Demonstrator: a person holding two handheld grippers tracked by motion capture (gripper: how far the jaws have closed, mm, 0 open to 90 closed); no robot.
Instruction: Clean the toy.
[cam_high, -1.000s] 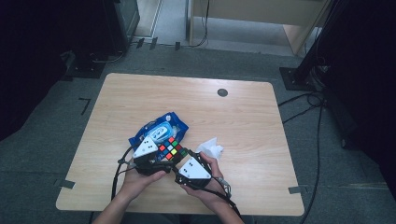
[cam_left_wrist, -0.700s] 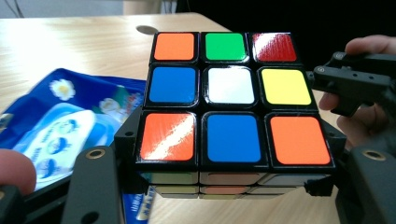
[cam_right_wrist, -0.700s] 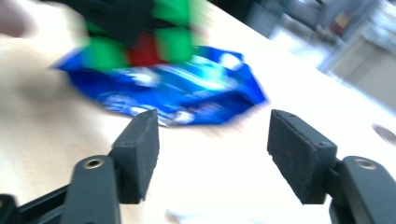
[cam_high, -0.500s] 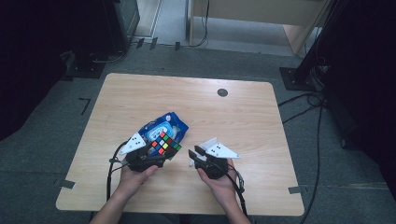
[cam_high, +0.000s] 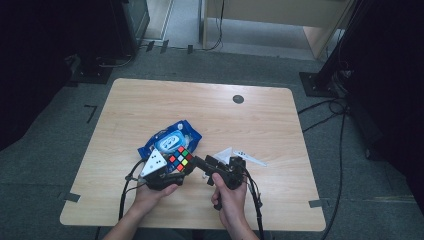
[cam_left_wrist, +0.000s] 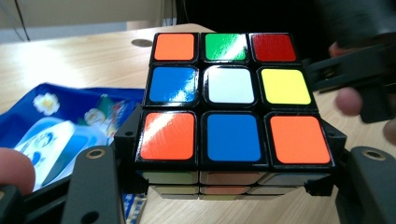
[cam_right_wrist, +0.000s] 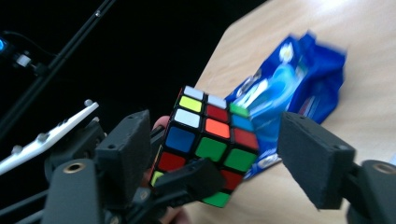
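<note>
A scrambled Rubik's cube (cam_left_wrist: 231, 93) is held just above the table, and my left gripper (cam_left_wrist: 231, 140) is shut on its two sides. From above, the cube (cam_high: 180, 159) sits at the front of the left gripper (cam_high: 176, 169). My right gripper (cam_high: 202, 169) points at the cube from the right, turned on its side. Its jaws have just been opening and stand wide apart. In the right gripper view the cube (cam_right_wrist: 210, 144) lies ahead of the right gripper (cam_right_wrist: 219, 140), between the line of the jaws but untouched by them.
A blue pack of wet wipes (cam_high: 170, 139) lies flat on the wooden table (cam_high: 260, 120) just behind the cube. A small dark round cap (cam_high: 238, 99) sits in the tabletop at the far right. Cables trail from both grippers over the near edge.
My right gripper left the cube, drew off to the right, then rolled onto its side and opened its jaws toward the cube. The left gripper kept its hold on the cube.
</note>
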